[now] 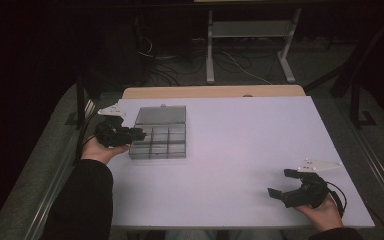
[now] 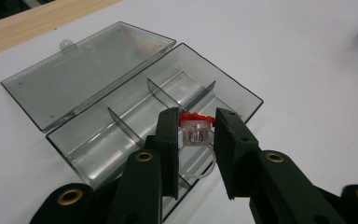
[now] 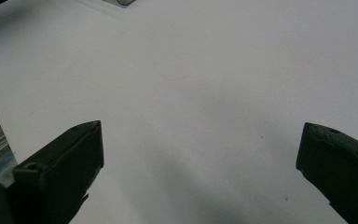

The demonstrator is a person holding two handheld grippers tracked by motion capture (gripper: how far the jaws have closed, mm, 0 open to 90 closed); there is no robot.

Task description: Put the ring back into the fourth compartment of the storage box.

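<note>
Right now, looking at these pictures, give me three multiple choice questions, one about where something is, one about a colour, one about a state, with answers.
1. Where does the compartment box sit on the white table?
A. far left part
B. centre
C. near right corner

2. What colour tops the clear ring?
A. blue
B. red
C. green

3. How is the right claw?
A. shut on a ring
B. shut on the lid
C. open

Answers: 1 A, the box lies beside the left claw in the high view. 2 B, red shows above the clear band. 3 C, its jaws stand wide apart over bare table.
</note>
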